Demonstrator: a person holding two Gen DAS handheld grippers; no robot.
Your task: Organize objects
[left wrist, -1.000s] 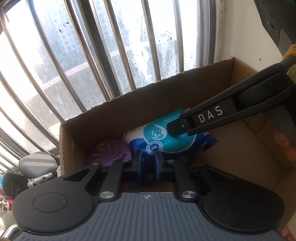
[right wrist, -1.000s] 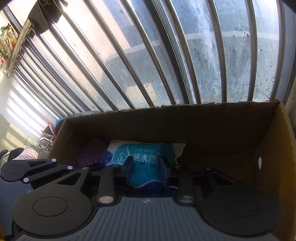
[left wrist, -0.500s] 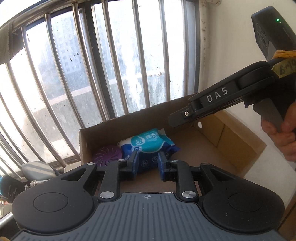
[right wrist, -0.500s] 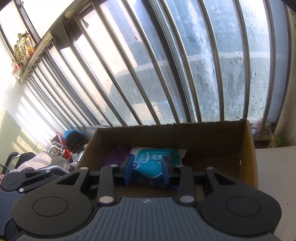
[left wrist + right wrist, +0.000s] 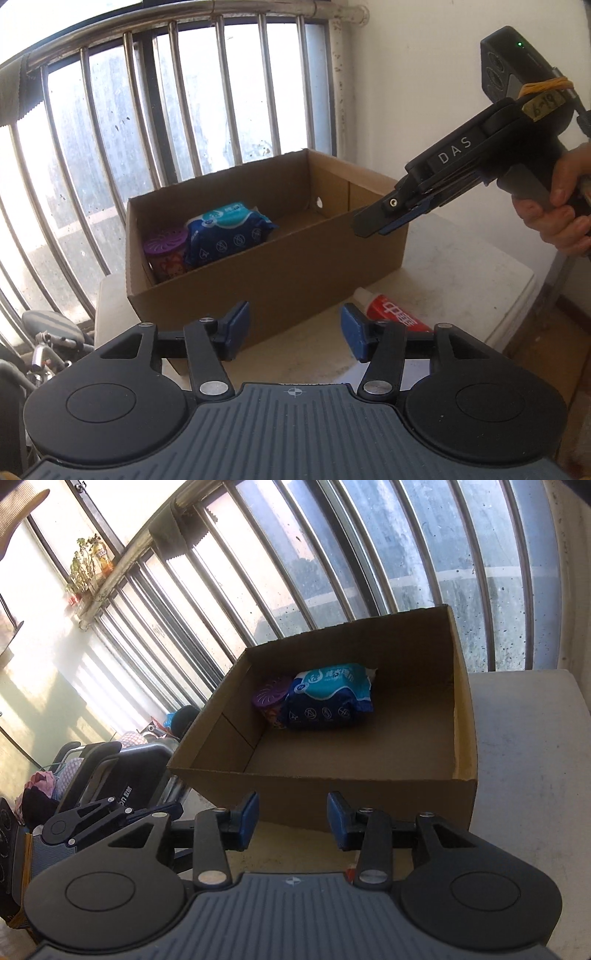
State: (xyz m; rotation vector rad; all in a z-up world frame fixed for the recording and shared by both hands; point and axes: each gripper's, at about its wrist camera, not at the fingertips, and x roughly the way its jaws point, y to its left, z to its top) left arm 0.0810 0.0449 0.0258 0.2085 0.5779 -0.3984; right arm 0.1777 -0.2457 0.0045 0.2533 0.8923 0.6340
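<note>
A cardboard box (image 5: 258, 280) (image 5: 314, 794) stands on a white table (image 5: 461, 280) by the window. Inside it, at the far left corner, a blue wet-wipes pack (image 5: 225, 236) (image 5: 328, 698) lies against a purple round air freshener (image 5: 164, 245) (image 5: 267, 696). A red toothpaste tube (image 5: 397, 314) lies on the table in front of the box. My left gripper (image 5: 294, 325) hangs before the box's front wall, its jaws opening with nothing between them. My right gripper (image 5: 291, 814) (image 5: 388, 218) is also before the box, its jaws opening and empty. A hand (image 5: 561, 210) holds it.
Metal window bars (image 5: 184, 110) rise right behind the box. A white wall (image 5: 424, 74) closes the right side. A wheelchair-like frame and bundled things (image 5: 110, 768) crowd the floor left of the table. The box's right half (image 5: 388, 746) holds nothing.
Both grippers have pulled back from inside the box to in front of it. Their jaws have spread apart. The wipes pack stays lying in the box.
</note>
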